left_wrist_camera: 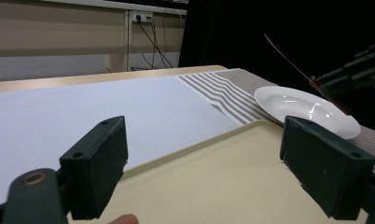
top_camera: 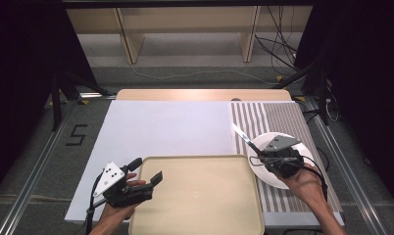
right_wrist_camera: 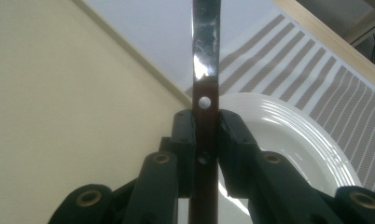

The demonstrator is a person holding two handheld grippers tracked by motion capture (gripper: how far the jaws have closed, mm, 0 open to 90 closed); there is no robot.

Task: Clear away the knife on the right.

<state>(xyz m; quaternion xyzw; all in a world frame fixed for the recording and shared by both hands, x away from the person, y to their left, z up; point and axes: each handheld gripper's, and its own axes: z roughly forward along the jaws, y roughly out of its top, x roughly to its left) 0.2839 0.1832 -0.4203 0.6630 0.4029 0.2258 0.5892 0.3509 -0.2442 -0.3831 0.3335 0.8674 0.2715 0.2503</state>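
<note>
My right gripper (top_camera: 258, 152) is clamped on a knife (top_camera: 245, 136): in the right gripper view its two black jaws press on either side of the dark brown handle (right_wrist_camera: 204, 140), and the shiny blade (right_wrist_camera: 206, 42) runs straight out beyond them. In the high view the knife points up and to the left from the gripper, with its tip over the striped mat (top_camera: 273, 117). The gripper and my right hand (top_camera: 303, 180) hover above a white plate (top_camera: 307, 152) that sits on that mat, at the right side of the bench (top_camera: 160, 127). The knife is held over the plate's left rim, clear of the surface.

My left gripper (top_camera: 148, 171) has its jaws wide apart with nothing between them. It sits at the left edge of a large beige tray (top_camera: 200, 196), near the bench's front edge. In the left gripper view the tray's surface (left_wrist_camera: 213, 177) lies between the two jaws, and the plate (left_wrist_camera: 307, 109) and the knife blade (left_wrist_camera: 286, 58) appear farther off to the right, well apart from this gripper.
</note>
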